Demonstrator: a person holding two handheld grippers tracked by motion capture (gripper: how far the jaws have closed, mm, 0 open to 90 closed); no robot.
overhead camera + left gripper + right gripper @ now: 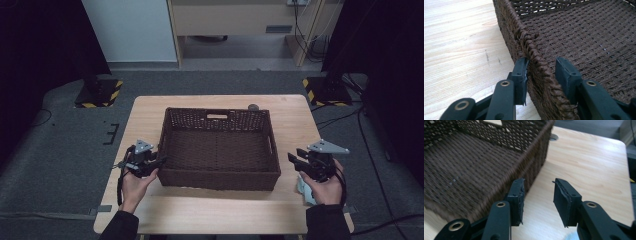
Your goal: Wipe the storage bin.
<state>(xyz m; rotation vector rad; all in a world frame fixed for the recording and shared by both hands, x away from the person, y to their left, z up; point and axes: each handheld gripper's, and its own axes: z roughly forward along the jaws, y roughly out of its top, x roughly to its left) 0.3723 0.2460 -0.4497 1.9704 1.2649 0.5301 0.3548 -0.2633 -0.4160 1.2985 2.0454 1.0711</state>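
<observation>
Left hand-held gripper [541, 71] straddles the bare wicker basket's [584, 37] rim unclenched; right hand-held gripper [537, 195] released

Dark brown woven wicker basket [218, 150], rough and matt, on smooth pale wooden table [295, 130]

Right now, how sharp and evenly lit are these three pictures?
High view: dim and soft, with black upper corners around the dark brown woven basket. Left gripper view: bright, the rim sharp. Right gripper view: basket wall smeared by blur, pale wooden table brightly lit.
</observation>
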